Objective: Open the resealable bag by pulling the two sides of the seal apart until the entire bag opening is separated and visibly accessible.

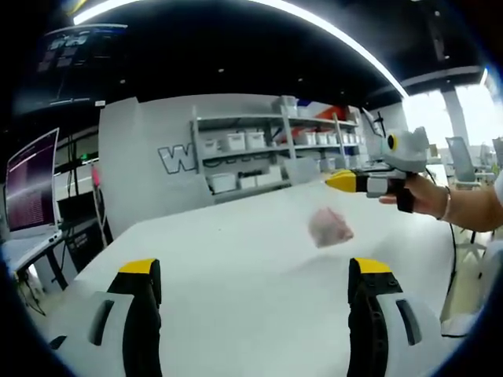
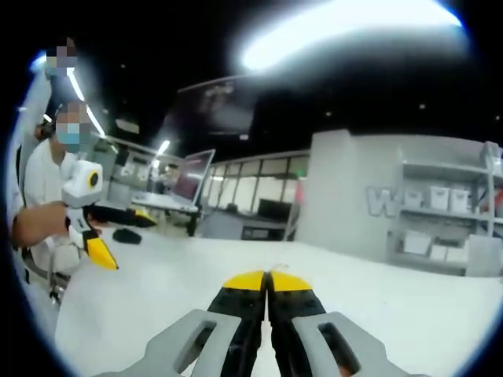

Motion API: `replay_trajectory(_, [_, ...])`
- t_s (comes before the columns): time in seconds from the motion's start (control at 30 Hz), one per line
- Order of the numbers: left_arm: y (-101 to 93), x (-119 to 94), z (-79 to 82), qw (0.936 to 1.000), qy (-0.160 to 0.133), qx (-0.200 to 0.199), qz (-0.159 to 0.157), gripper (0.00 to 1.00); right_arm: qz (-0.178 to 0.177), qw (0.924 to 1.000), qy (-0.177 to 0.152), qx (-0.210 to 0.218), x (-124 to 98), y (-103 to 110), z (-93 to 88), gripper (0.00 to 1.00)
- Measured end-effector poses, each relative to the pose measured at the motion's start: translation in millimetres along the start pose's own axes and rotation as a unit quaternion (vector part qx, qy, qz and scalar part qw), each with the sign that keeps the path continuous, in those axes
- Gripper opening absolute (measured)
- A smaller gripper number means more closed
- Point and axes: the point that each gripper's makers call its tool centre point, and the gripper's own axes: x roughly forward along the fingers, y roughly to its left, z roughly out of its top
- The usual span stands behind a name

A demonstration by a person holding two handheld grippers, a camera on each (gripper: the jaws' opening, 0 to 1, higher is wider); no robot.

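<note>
The bag (image 1: 330, 227) lay untouched on the tabletop (image 1: 236, 267); left claw (image 1: 255, 271) spread, right claw (image 2: 267, 276) pressed together, opening not begun.

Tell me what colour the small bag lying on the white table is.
Pinkish and translucent, the small plastic bag shows best in the left gripper view, though blurred.

White counter (image 1: 236, 259) stretches out under a dark ceiling with a long curved light strip (image 1: 330, 31). Grey partition wall (image 1: 149, 169) behind, metal shelving (image 1: 267, 153) stacked with white bins, a lit monitor (image 1: 31, 184) at left, bright windows (image 1: 479, 110) at right.
</note>
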Motion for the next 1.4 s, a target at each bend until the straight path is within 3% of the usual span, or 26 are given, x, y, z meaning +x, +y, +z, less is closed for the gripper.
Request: replay_trajectory(1.4, [-6.8, 0, 8.3, 0.9999, -0.005, 0.008, -0.009, 0.96, 0.010, 0.9998, -0.016, 0.001, -31, 22, 14.1, 0.00])
